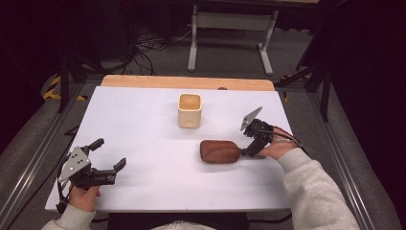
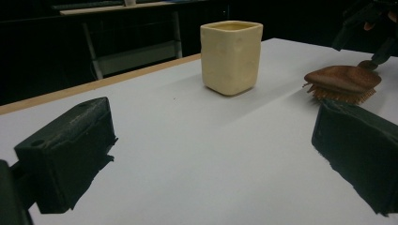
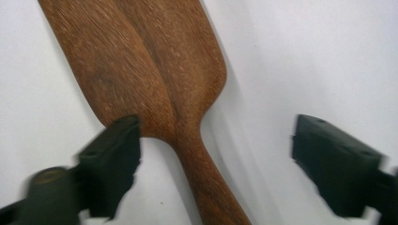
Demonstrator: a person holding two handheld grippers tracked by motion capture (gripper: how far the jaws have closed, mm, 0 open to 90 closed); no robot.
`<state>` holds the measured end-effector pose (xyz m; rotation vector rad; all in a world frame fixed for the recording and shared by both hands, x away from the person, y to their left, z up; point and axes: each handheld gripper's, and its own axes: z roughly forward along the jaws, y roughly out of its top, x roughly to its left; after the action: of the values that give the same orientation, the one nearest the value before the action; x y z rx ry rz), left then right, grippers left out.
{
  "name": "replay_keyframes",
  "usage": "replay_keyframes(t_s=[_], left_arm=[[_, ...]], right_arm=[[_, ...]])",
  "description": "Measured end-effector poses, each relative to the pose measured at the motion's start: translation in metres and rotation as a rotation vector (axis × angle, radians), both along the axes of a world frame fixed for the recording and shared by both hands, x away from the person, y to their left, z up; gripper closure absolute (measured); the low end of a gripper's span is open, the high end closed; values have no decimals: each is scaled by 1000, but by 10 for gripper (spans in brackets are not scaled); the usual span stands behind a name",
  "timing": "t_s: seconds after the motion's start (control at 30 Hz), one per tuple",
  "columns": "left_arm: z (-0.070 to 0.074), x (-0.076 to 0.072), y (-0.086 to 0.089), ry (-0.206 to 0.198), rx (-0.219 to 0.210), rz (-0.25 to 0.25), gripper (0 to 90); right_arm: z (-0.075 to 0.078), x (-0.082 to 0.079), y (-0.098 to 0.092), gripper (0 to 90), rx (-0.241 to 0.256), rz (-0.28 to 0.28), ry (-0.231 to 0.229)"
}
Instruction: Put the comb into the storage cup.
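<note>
One white table carries a cream cup and a wooden hairbrush, bristles down, right of centre. Brush looks stiff, light, smooth-backed; narrow handle is the best hold. Right gripper straddles it, jaws spread. Left gripper spread, idle.

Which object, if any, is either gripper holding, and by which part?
Nothing is held. The right gripper stands open astride the wooden hairbrush handle; the left gripper is open.

Table layout: cup, hairbrush.
Cup stands behind the hairbrush on the table; hairbrush lies right of centre, handle pointing right.
</note>
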<state>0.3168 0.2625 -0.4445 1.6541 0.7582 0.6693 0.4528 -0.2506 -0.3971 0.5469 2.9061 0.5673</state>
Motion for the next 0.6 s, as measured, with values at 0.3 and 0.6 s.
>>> replay_keyframes(t_s=[0.3,0.6], left_arm=[[0,0,0,-1,-2,1,7],[0,0,0,-1,-1,0,7]], right_arm=[[-5,-5,5,0,13,82,-5],[-8,-7,6,9,-17,142,-2]])
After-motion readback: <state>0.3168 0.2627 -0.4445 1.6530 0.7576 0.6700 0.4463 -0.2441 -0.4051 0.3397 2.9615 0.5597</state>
